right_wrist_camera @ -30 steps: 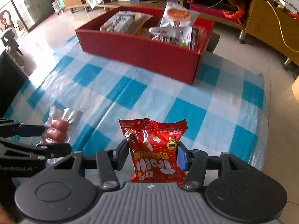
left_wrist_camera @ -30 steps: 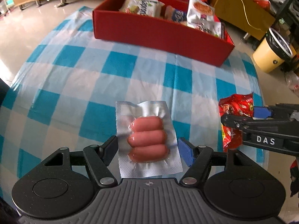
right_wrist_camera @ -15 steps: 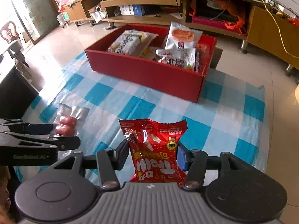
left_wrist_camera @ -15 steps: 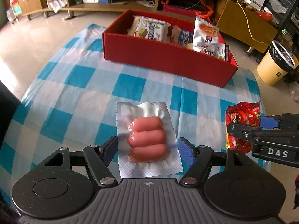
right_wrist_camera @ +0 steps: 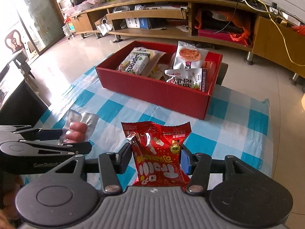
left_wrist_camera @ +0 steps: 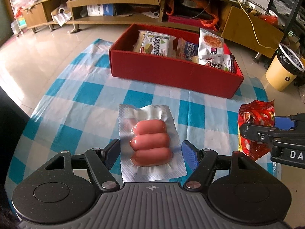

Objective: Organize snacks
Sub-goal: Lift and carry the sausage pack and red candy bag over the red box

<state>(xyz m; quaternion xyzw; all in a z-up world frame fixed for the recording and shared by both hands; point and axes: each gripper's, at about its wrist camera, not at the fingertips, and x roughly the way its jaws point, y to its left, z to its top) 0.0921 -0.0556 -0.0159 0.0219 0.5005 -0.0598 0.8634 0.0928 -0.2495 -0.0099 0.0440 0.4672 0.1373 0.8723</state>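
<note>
left gripper (left_wrist_camera: 150, 152) jaws clamp the sausage pack (left_wrist_camera: 150, 143) by its edges; right gripper (right_wrist_camera: 155, 160) jaws pinch the red snack bag (right_wrist_camera: 158, 152). both lifted, probably bound for the red box (left_wrist_camera: 171, 72) ahead.

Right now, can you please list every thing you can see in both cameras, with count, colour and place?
sausage pack: one, silver with three pink sausages, between the left gripper's fingers.
red snack bag: one, red, between the right gripper's fingers.
red box: one, red, far end of the cloth, holding several snack packets.
checked cloth: one, blue and white, under the box.
bin: one, yellow with a dark rim, on the floor at the right.
wooden shelf unit: one, brown, behind the box.
left hand-held gripper: one, black, shut on the sausage pack.
right hand-held gripper: one, black, shut on the red snack bag.
</note>
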